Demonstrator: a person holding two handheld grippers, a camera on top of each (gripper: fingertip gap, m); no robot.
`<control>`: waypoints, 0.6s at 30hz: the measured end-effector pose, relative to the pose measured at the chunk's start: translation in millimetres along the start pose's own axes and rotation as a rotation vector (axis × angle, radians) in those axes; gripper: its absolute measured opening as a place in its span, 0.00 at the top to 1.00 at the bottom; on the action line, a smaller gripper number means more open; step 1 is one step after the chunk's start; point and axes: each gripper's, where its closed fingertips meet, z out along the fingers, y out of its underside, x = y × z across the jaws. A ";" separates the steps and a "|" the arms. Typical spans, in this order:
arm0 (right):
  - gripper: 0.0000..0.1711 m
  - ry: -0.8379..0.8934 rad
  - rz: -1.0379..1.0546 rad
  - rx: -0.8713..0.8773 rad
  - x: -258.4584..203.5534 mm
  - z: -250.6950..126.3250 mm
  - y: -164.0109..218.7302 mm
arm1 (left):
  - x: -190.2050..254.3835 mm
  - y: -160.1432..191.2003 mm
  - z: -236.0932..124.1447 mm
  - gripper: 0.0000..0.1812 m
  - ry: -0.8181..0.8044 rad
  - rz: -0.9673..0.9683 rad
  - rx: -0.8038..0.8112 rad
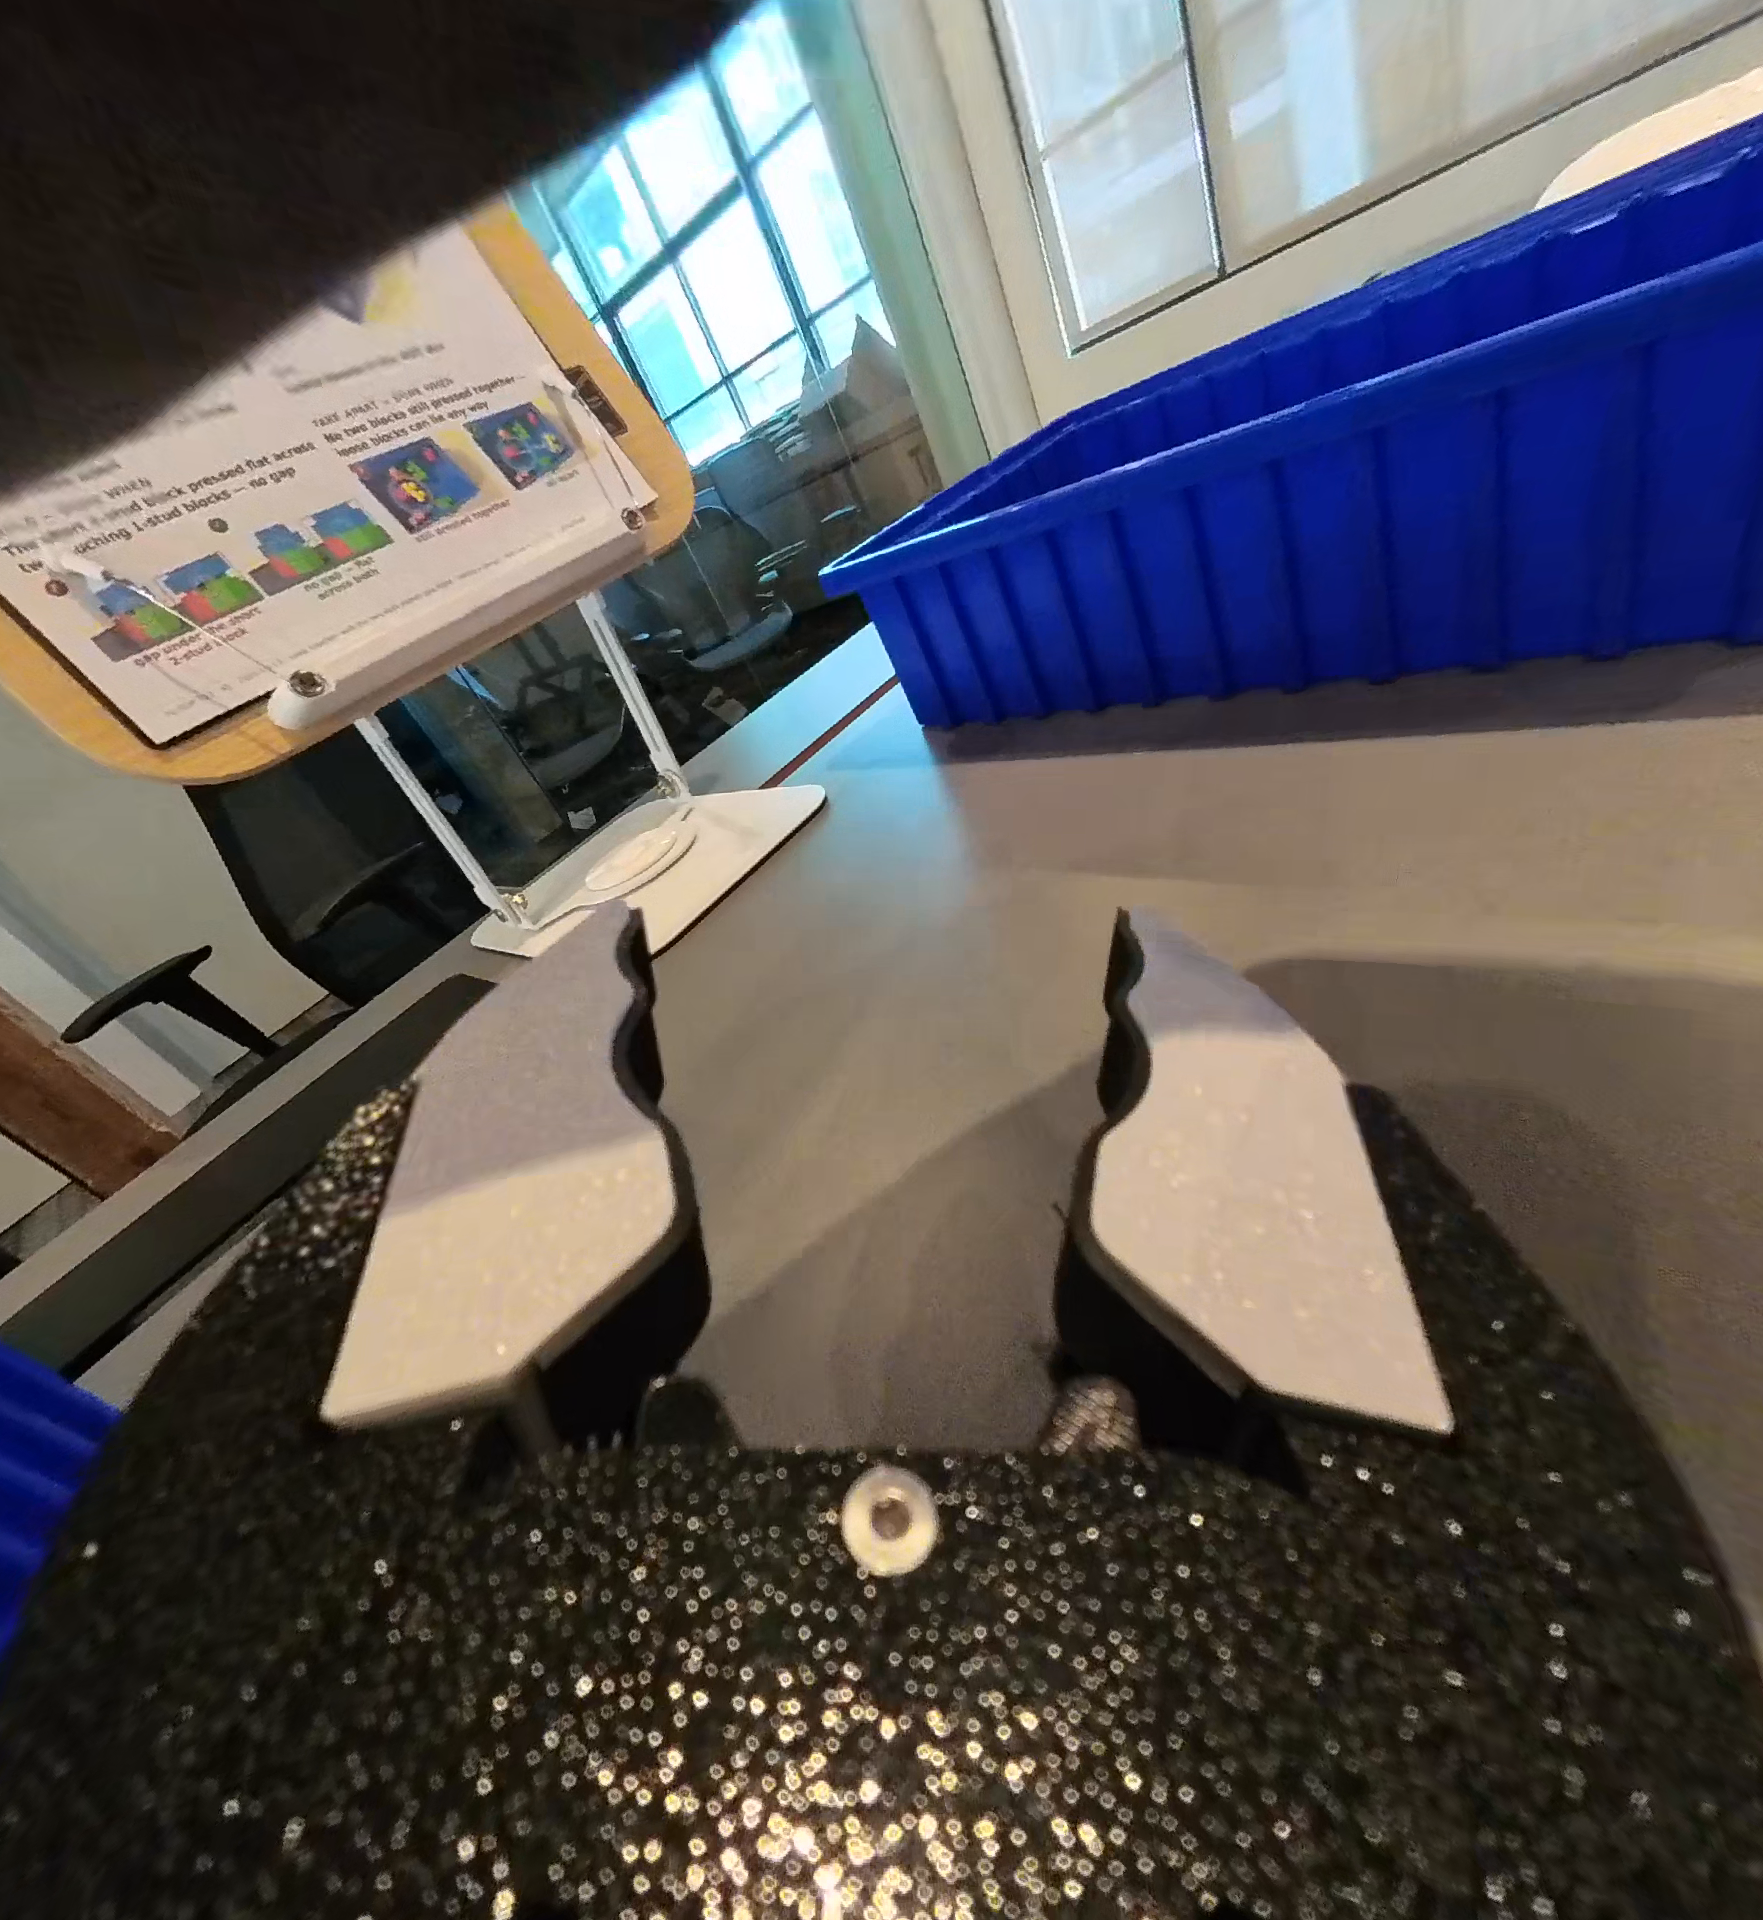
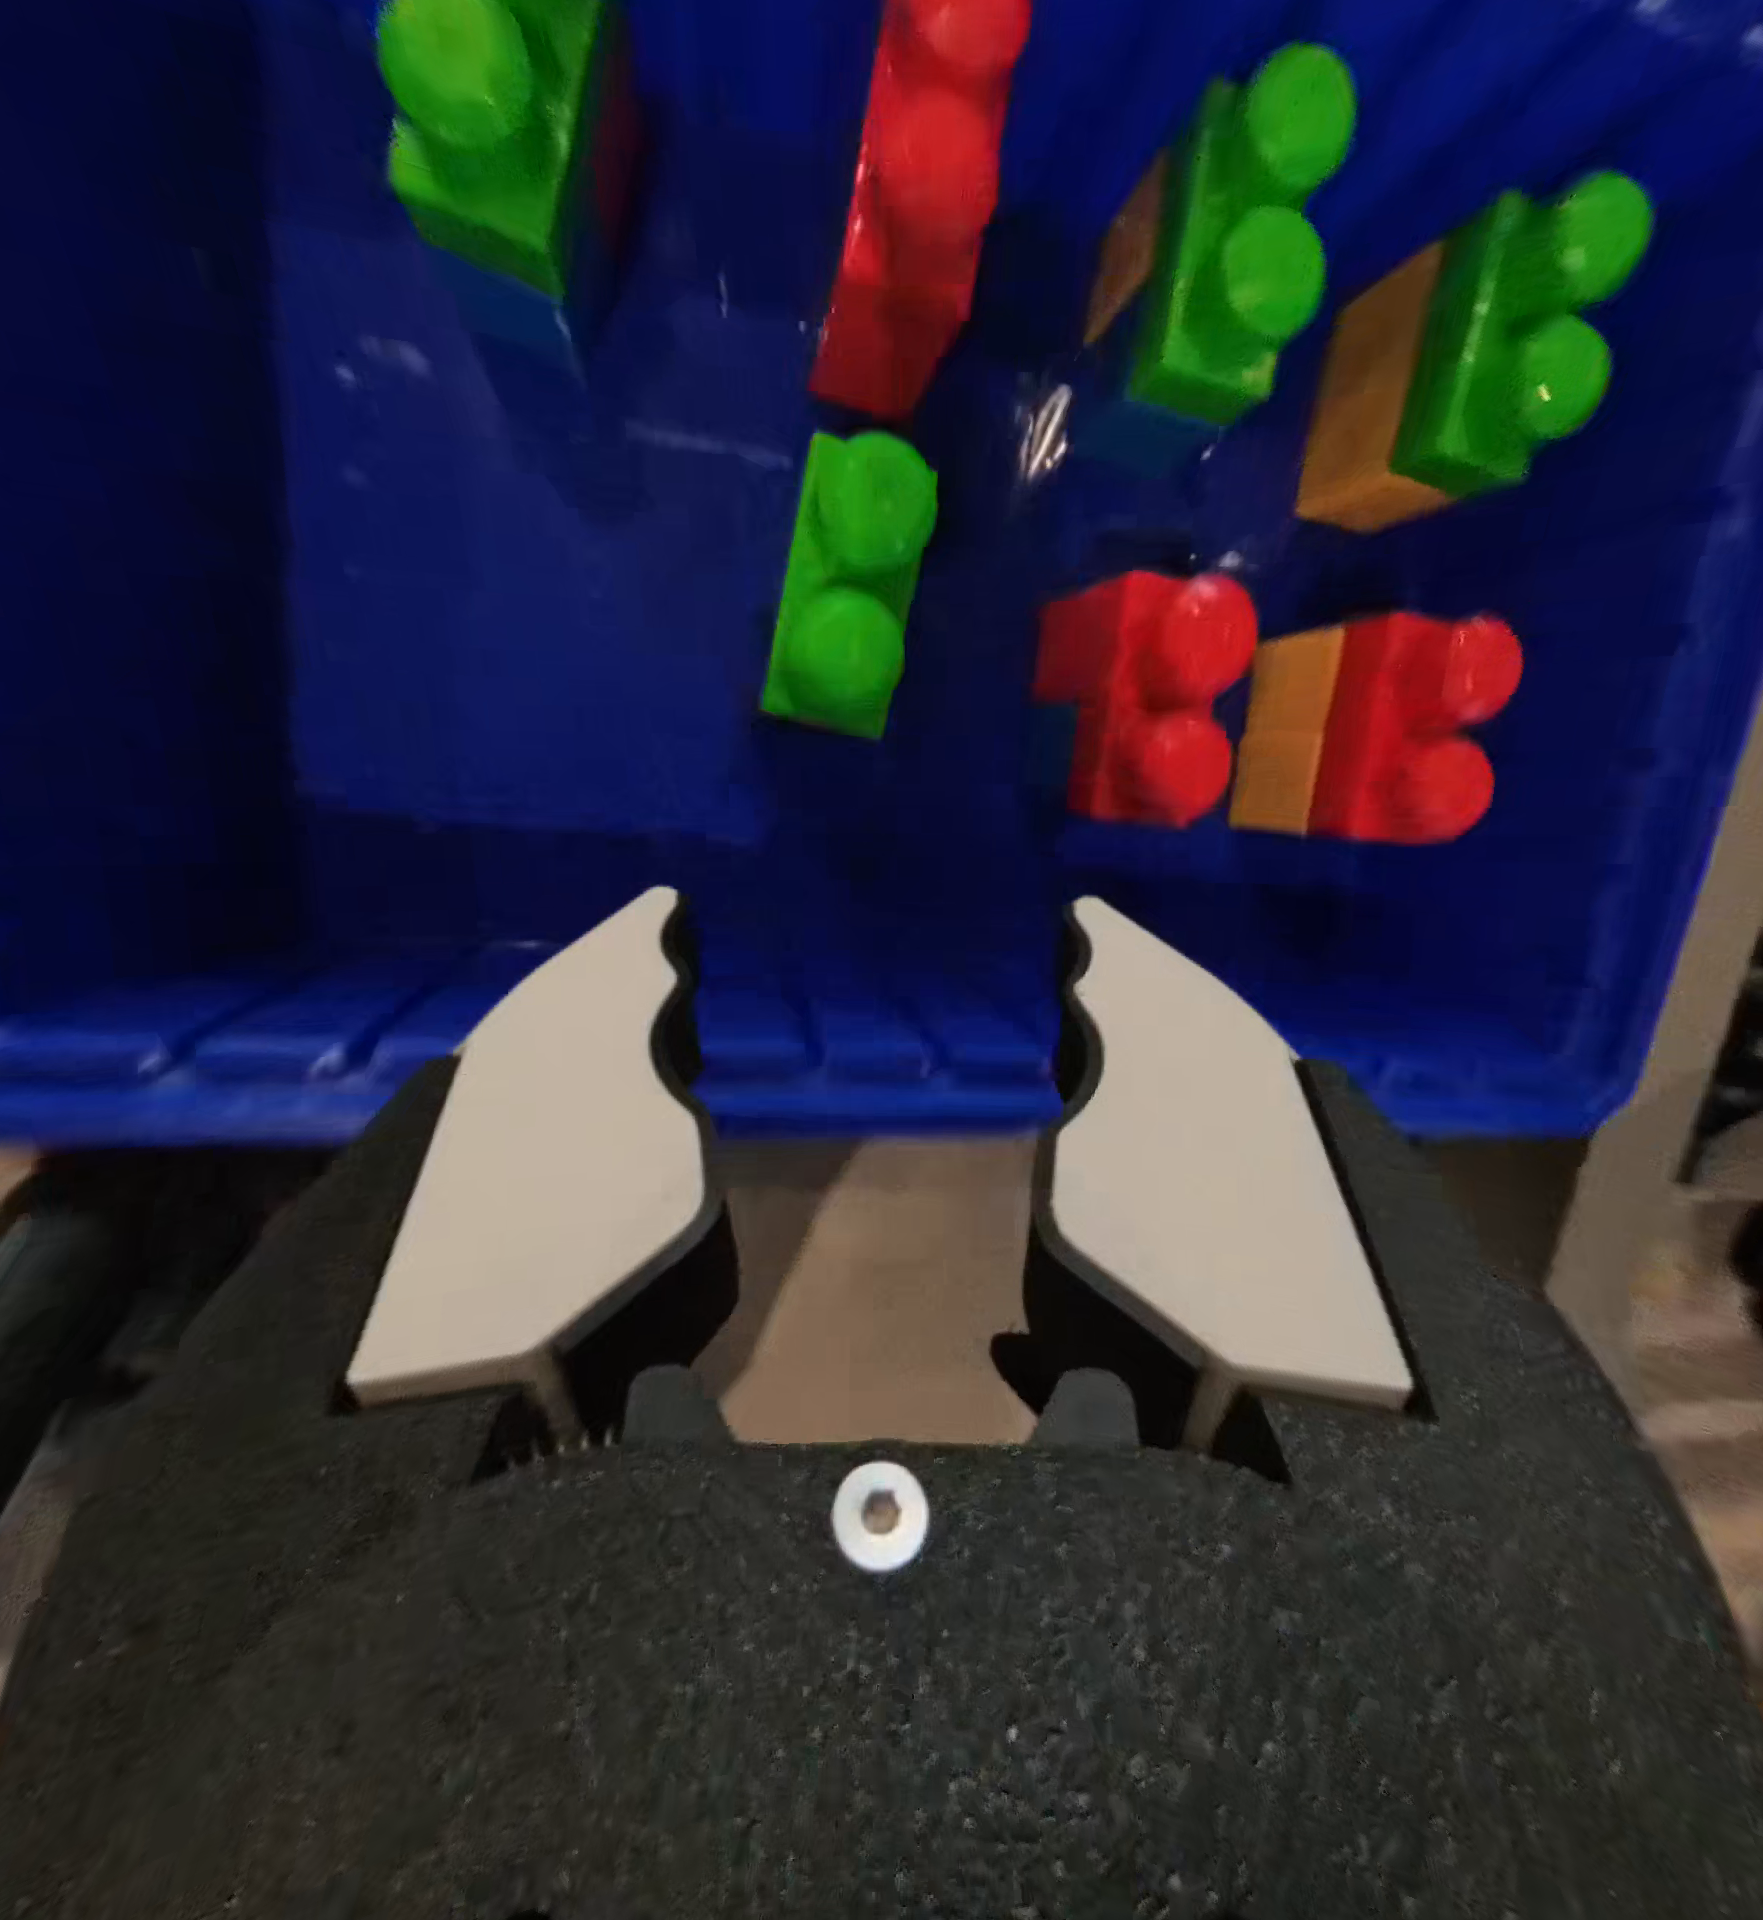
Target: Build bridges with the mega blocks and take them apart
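Showing the right tongs [image 2: 877,966] spread and empty, pointing down over the near rim of a ribbed blue plastic bin [image 2: 503,644]. Green, red and tan-backed mega blocks [image 2: 1168,717] lie loose on its floor, a two-stud green block [image 2: 846,592] nearest the fingertips. Left tongs [image 1: 877,987], likewise spread and empty, hover tilted above the grey counter [image 1: 1220,831], near a second blue bin [image 1: 1376,540] and an illustrated printed instruction sheet on a white stand [image 1: 337,520].

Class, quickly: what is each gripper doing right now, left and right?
Left gripper: open, holding nothing, over the table.
Right gripper: open, holding nothing, facing the blue bin.
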 end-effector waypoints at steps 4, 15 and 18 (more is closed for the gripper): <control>0.54 -0.074 -0.063 -0.170 -3.3 50.1 -24.9 | 1.0 0.0 -0.2 0.55 0.004 0.006 0.001; 0.77 -0.185 -0.074 -0.273 -13.7 90.9 -26.0 | -0.2 -0.1 -0.8 0.55 0.005 0.001 0.003; 0.78 -0.148 -0.046 -0.116 -5.1 49.5 -26.3 | -0.6 0.0 -0.7 0.56 0.006 -0.002 0.002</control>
